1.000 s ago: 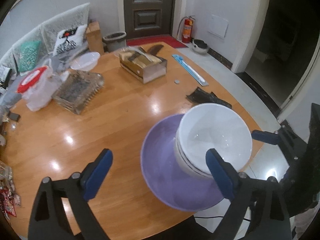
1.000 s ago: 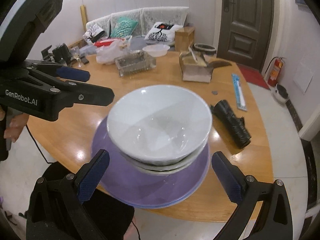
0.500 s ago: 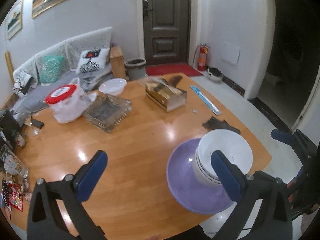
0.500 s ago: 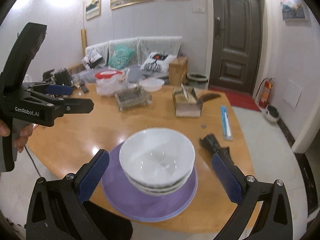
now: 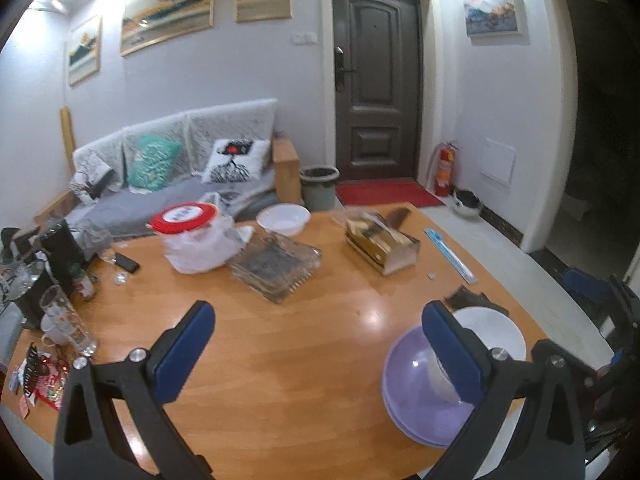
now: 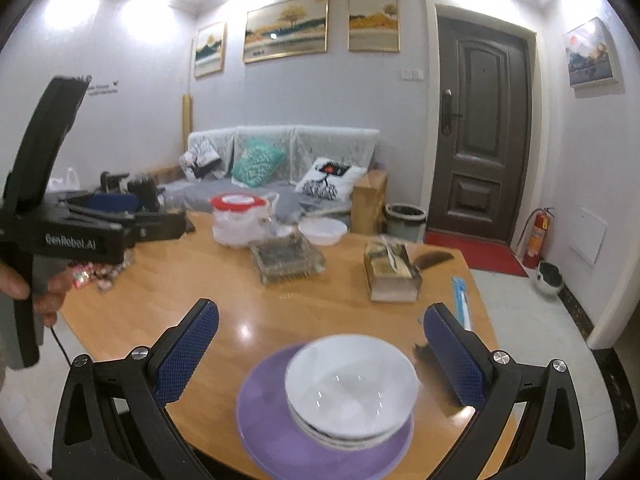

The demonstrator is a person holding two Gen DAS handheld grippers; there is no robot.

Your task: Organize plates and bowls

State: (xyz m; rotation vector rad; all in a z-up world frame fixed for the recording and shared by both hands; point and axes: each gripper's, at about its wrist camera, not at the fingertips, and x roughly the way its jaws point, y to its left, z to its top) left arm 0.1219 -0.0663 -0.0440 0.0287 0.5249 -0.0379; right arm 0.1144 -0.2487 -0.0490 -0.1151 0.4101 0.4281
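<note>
Stacked white bowls [image 6: 351, 388] sit on purple plate [image 6: 272, 420], worktop [image 6: 240, 312] at 6 o'clock. Left tongs [image 5: 316, 352] and right tongs [image 6: 320, 354] gape wide, gripping nothing

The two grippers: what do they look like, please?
The right gripper has black angular arms, silver screws and blue cross-hatched pads. The left gripper looks the same; from the side its black body reads "GenRobot.AI" in white, and a thin black cable hangs below.
</note>
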